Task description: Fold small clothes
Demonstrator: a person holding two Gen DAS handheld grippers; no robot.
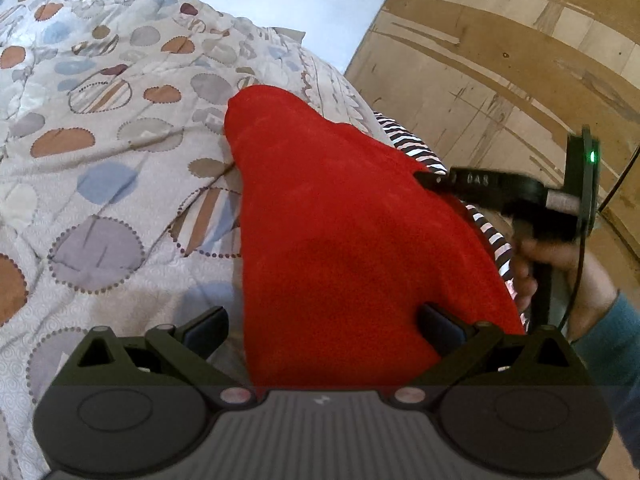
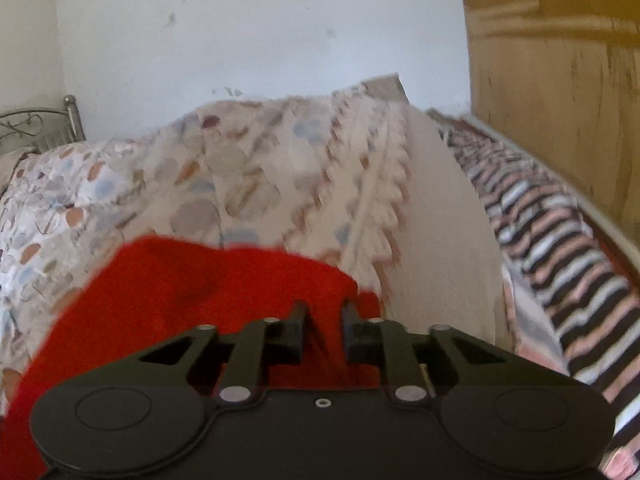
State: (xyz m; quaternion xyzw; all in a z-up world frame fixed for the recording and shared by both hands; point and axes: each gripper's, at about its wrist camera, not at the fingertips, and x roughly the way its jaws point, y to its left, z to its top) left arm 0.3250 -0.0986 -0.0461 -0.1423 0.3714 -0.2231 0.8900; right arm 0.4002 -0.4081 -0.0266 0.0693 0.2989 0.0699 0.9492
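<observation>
Presently, the red garment (image 1: 340,232) lies spread on a patterned quilt (image 1: 100,128) covering the bed, its far end rounded and its near end running under the left gripper (image 1: 322,330). The left gripper's fingers stand spread wide; the left finger (image 1: 204,330) rests over bare quilt, while the right finger (image 1: 440,326) lies against the red cloth, and nothing is pinched between them. At the garment's right edge, a striped fabric (image 1: 408,146) shows beneath it, along the side of the bed. The right gripper (image 2: 323,320) reaches in from that side, held by a hand (image 1: 560,264) with a teal sleeve (image 1: 612,344). In the right wrist view, its fingers stand close together with a fold of red cloth between them; whether the pads press on the cloth cannot be told through the blur. Behind the bed stand a white wall (image 2: 260,40) and a wooden panel (image 2: 552,80).
</observation>
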